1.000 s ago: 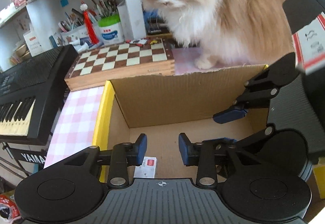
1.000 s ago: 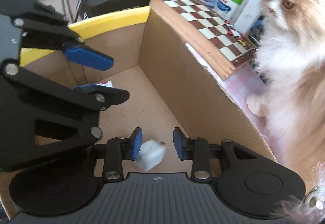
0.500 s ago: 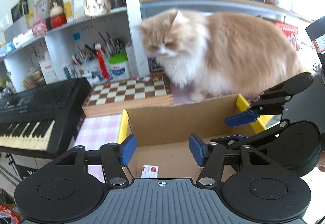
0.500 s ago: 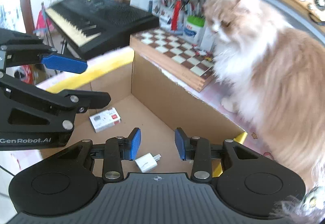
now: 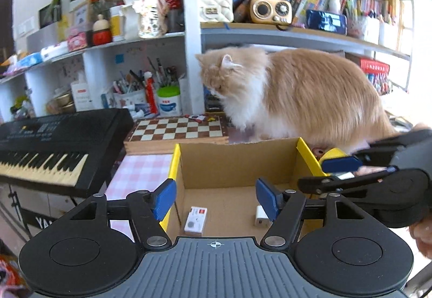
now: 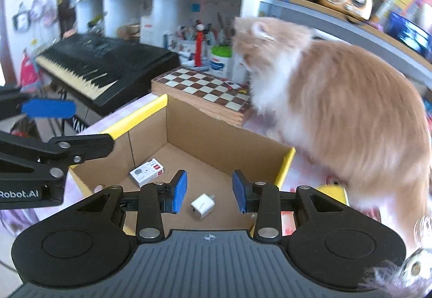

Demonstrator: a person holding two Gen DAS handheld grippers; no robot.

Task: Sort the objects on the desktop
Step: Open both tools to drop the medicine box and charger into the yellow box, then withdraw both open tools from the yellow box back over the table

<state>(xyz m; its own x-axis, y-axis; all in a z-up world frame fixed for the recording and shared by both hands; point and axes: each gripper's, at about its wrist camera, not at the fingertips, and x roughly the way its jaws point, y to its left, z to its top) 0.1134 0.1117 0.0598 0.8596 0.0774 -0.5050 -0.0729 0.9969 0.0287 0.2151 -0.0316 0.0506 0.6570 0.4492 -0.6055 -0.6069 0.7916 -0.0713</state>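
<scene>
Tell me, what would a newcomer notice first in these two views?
The fluffy orange-and-white cat standing on the desk just behind the cardboard box. Next, the chessboard left of the cat and the black keyboard beyond it. On the box floor lie a small white charger and a white packet.

Readable lettering

"Robot.AI" is printed in white on the black body of the left gripper; "YA" is seen on the black keyboard's stand.
</scene>
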